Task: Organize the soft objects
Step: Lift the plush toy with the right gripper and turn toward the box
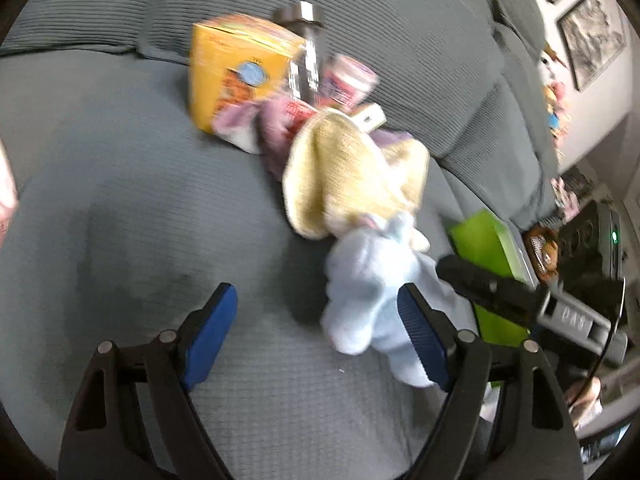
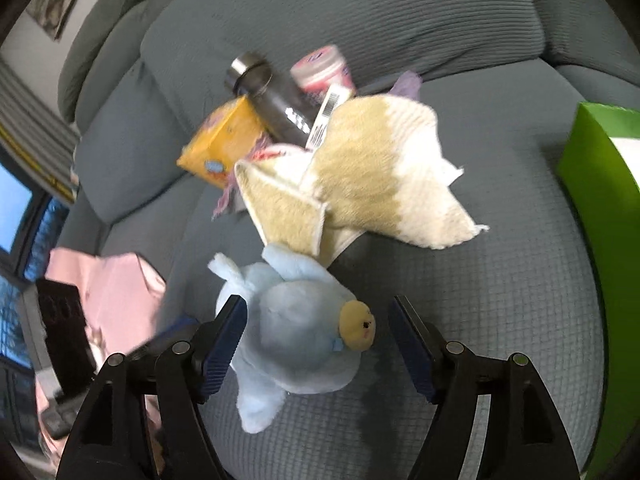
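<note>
both hand-held grippers [image 1: 316,336] [image 2: 318,346] gape unclenched around blue plush [image 2: 296,340]; barcode tag [image 2: 326,120] unreadable.

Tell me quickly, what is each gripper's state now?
Left gripper: open, holding nothing.
Right gripper: open, jaws around the blue plush toy, not gripping it.

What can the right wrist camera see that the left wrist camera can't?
Only the right wrist view shows the blue plush toy's yellow face, a pink bag and a window. Only the left wrist view shows framed pictures on the wall. Both show the blue plush toy, the beige towel, the yellow box, the green box and the grey sofa.
</note>
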